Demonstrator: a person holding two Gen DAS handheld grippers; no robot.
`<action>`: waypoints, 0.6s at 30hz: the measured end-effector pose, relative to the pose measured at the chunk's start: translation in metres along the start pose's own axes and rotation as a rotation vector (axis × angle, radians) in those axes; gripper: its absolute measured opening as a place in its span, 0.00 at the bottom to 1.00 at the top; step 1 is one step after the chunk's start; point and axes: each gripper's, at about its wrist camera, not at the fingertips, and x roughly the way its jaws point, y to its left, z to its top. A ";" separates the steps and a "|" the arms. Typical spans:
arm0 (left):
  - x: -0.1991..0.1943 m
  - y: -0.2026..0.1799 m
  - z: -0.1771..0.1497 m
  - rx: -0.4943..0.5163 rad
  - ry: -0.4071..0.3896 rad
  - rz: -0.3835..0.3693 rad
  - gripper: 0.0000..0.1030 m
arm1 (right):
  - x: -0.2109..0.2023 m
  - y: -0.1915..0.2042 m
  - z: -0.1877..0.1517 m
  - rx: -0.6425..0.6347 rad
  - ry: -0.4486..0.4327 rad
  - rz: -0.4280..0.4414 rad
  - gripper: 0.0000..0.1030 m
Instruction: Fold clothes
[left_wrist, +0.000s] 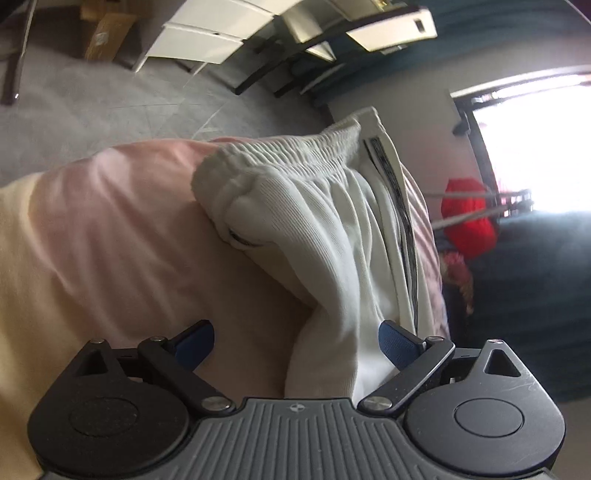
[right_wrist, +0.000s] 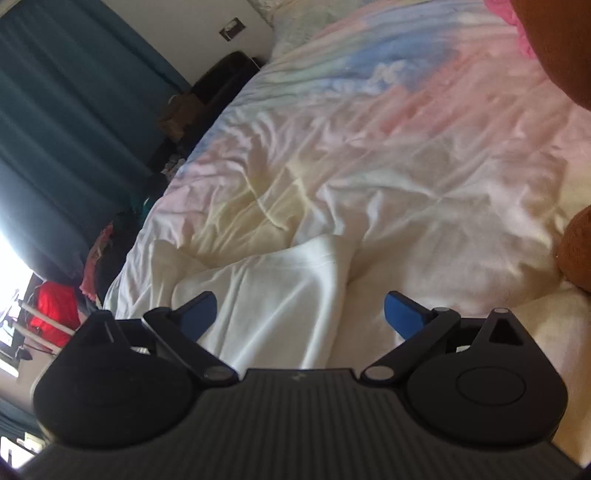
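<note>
White trousers (left_wrist: 332, 229) lie rumpled on the bedsheet (right_wrist: 406, 147), both the left claw (left_wrist: 295, 345) and right claw (right_wrist: 300, 314) released.

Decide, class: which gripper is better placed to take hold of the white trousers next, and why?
Probably the left gripper: open, with the white trousers running between its fingers, waistband ahead. The right gripper, also open, faces only a loose end of white cloth on the bedsheet.

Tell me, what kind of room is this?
Most likely a bedroom at home: a wide bed with a crumpled pastel pink, yellow and blue sheet, white ribbed trousers with an elastic waistband lying on it, and dark teal curtains beside a bright window.
</note>
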 end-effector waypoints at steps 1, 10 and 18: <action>-0.002 0.005 0.005 -0.019 -0.026 -0.013 0.91 | 0.007 -0.003 0.002 -0.022 0.005 -0.002 0.83; 0.034 0.004 0.006 -0.015 0.091 -0.224 0.61 | 0.056 -0.005 -0.006 -0.027 0.120 0.148 0.62; 0.024 0.009 0.006 0.025 -0.015 -0.163 0.12 | 0.031 0.016 -0.007 -0.056 0.023 0.181 0.09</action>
